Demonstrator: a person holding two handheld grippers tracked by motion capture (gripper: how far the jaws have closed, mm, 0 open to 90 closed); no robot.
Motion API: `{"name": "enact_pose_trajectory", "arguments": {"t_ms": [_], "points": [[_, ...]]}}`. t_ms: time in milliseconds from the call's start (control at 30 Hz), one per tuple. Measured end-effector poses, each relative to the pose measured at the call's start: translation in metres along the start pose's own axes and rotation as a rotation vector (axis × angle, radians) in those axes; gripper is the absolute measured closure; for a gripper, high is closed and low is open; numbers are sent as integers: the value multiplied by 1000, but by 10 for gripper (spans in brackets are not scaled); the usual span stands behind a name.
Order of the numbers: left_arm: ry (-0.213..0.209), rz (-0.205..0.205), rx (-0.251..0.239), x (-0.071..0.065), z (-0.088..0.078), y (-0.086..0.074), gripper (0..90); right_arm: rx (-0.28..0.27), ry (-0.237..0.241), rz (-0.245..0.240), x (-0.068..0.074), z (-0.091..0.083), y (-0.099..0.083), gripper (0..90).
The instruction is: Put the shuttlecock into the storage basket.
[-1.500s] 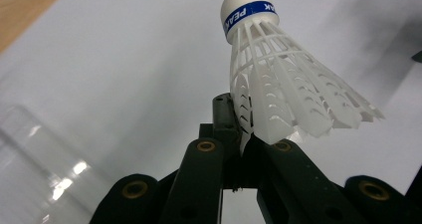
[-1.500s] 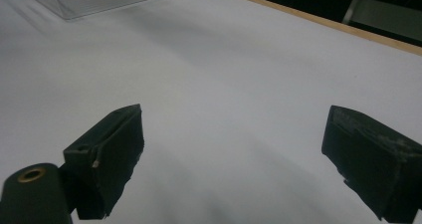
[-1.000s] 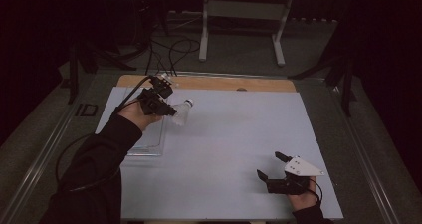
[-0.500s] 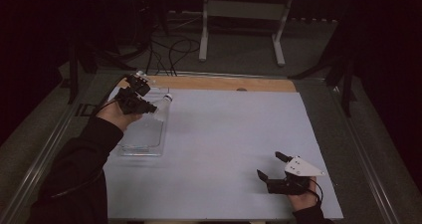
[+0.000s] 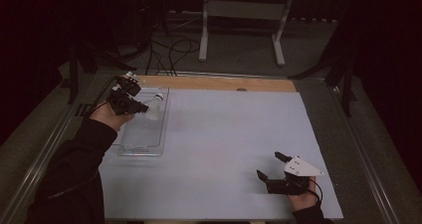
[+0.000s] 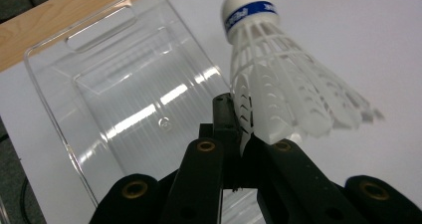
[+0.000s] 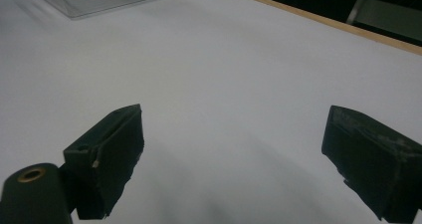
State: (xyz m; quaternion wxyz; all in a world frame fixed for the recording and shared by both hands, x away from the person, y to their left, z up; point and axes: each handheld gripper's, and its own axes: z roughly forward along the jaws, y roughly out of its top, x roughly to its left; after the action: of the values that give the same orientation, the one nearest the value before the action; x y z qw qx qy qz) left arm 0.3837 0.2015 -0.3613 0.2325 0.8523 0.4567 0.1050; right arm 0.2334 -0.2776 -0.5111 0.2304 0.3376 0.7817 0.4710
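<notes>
- Left gripper (image 6: 238,134): fingers (image 6: 201,174) nearly closed, pinching one edge of the skirt of a white shuttlecock (image 6: 278,84); thin grip on just a few vanes, cork tip with blue band pointing away toward 12 o'clock.
- In high view, left gripper (image 5: 130,103) held at about 10 o'clock on the table (image 5: 239,144), shuttlecock (image 5: 155,107) sticking out toward 3 o'clock, above the far end of a clear plastic tray (image 5: 144,147).
- Tray (image 6: 114,84) looks empty, handle slot at its far end, lying near the wooden strip (image 5: 219,83) along the table's 12 o'clock edge.
- Right gripper (image 5: 278,176) at about 5 o'clock, resting low by the table, well apart from tray; fingers (image 7: 107,154) spread wide, holding nothing, white table surface between them.
- Likely risks, judged from this:
- Skirt edge may slip or bend out of the pinch; cause: small contact area, flexible vanes.
- If released here, could tip or roll, cork-heavy, landing on the tray rim or outside it; cause: shuttlecock sitting near the tray's right wall, not clearly centred.
- Light tray may slide if nudged; nothing bracing it, right gripper too far off to help.
- Whether shuttlecock touches tray: cannot tell.
</notes>
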Motion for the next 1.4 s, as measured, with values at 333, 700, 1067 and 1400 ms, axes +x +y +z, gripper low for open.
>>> {"name": "enact_pose_trajectory", "arguments": {"t_ms": [333,700,1067,1400], "points": [[0,-56,-8,11,25,-9,900,4,1,0,0,0,0,95],[-4,-90,20,18,52,-16,900,1,1,2,0,0,0,95],[7,-97,40,20,69,-20,900,4,4,1,-1,0,-1,95],[24,-79,79,21,79,-23,900,3,4,2,-1,0,-1,95]]}}
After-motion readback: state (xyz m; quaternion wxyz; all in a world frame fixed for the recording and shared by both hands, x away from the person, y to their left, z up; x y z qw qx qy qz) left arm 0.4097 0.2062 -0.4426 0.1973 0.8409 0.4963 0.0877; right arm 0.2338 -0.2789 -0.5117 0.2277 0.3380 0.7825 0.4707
